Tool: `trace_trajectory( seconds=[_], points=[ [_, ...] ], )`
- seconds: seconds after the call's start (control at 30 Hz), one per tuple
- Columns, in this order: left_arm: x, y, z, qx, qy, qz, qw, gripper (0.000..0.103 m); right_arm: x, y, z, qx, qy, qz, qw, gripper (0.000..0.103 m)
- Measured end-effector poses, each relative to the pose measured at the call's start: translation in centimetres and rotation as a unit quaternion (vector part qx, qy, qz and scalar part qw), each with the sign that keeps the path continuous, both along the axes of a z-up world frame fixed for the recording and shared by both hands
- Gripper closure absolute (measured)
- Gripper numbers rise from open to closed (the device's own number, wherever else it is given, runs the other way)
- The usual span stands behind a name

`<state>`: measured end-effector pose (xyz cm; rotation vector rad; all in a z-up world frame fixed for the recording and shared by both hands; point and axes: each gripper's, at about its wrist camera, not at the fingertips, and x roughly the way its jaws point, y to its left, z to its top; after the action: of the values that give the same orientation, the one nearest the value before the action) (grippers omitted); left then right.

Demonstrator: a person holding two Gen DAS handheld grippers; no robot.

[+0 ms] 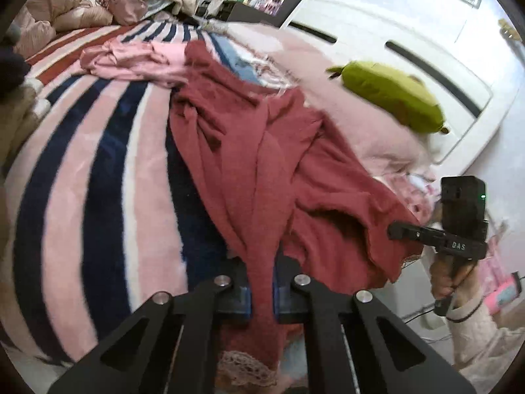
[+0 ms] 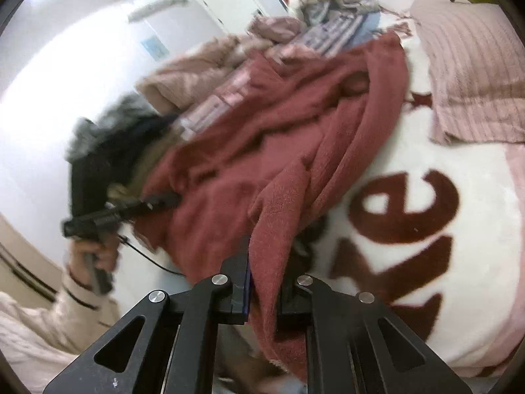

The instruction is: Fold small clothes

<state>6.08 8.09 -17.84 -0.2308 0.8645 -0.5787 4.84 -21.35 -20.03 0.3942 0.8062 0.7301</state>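
A dark red knit garment (image 1: 279, 164) lies crumpled across the striped bed blanket (image 1: 98, 164). My left gripper (image 1: 262, 290) is shut on a fold of its near edge, cloth pinched between the blue pads. In the left wrist view the right gripper (image 1: 393, 229) shows at the garment's right edge. In the right wrist view the same red garment (image 2: 262, 151) stretches away, and my right gripper (image 2: 264, 290) is shut on another fold of it. The left gripper (image 2: 167, 200) shows at the garment's far left edge, held by a hand.
A pink garment (image 1: 131, 59) lies farther up the bed. A green plush toy (image 1: 393, 95) rests by the white headboard (image 1: 410, 49). A striped pink pillow (image 2: 475, 75) and a white blanket with brown letters (image 2: 426, 213) are on the right. Piled bedding (image 1: 65, 10) sits far back.
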Motion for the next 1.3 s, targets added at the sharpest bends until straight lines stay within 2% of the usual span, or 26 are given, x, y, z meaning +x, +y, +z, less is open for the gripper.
trace_trajectory(
  seconds=[0.2,0.37,0.43,0.5,0.6,0.7,0.83,0.93,1.03,1.1,1.13,1.17,1.2,1.23,1.27,1.3],
  points=[
    [-4.1,1.9,4.4,-0.034,-0.041,-0.004,0.9986,0.098,-2.9,-0.9,4.6,0.053,-0.047,0.014,0.997,0.099],
    [-7.9,3.9,8.5,-0.072,-0.084,-0.002,0.9939,0.097,-5.8,-0.5,8.2,0.077,-0.083,0.028,0.993,0.099],
    [-8.6,4.6,9.9,-0.075,-0.104,0.005,0.9918,0.097,-6.4,-0.5,9.2,0.081,-0.093,0.028,0.992,0.099],
    [-8.3,4.8,10.4,-0.058,-0.120,0.016,0.9909,0.097,-6.3,-0.5,10.2,0.069,-0.103,0.022,0.992,0.099],
    [-5.7,4.8,10.1,-0.044,-0.120,0.029,0.9913,0.097,-4.5,-0.4,10.8,0.038,-0.111,0.010,0.993,0.099],
    [-1.5,4.3,8.7,-0.024,-0.099,0.038,0.9941,0.097,-0.5,-0.3,10.1,0.009,-0.088,-0.014,0.996,0.099],
    [4.8,2.8,6.4,0.008,-0.058,0.046,0.9972,0.097,6.6,-0.5,7.2,-0.036,-0.019,-0.052,0.998,0.099],
    [10.4,1.7,3.8,0.037,-0.007,0.060,0.9975,0.097,11.2,-0.6,4.6,-0.064,0.036,-0.072,0.995,0.099],
    [13.2,0.8,1.3,0.065,0.024,0.061,0.9957,0.095,13.9,-0.2,2.1,-0.092,0.073,-0.081,0.990,0.099],
    [13.8,0.2,-0.1,0.071,0.041,0.048,0.9955,0.090,14.7,0.1,0.8,-0.104,0.088,-0.081,0.987,0.098],
    [13.7,0.3,-0.3,0.063,0.041,0.043,0.9963,0.078,14.9,0.1,0.3,-0.103,0.093,-0.079,0.987,0.097],
    [13.1,0.6,0.0,0.040,0.036,0.031,0.9981,0.058,14.8,-0.1,0.2,-0.099,0.095,-0.076,0.988,0.095],
    [12.6,0.8,0.3,0.029,0.035,0.024,0.9987,0.046,14.7,-0.3,0.3,-0.094,0.095,-0.074,0.988,0.087],
    [11.9,1.0,0.8,0.022,0.034,0.020,0.9990,0.024,14.3,-0.7,0.6,-0.088,0.094,-0.070,0.989,0.073],
    [10.9,1.3,1.5,0.025,0.029,0.022,0.9990,0.020,13.5,-1.2,1.0,-0.087,0.089,-0.068,0.990,0.064],
    [10.0,1.6,2.1,0.026,0.020,0.021,0.9992,0.020,12.5,-1.6,1.5,-0.090,0.081,-0.068,0.990,0.046]
  ],
)
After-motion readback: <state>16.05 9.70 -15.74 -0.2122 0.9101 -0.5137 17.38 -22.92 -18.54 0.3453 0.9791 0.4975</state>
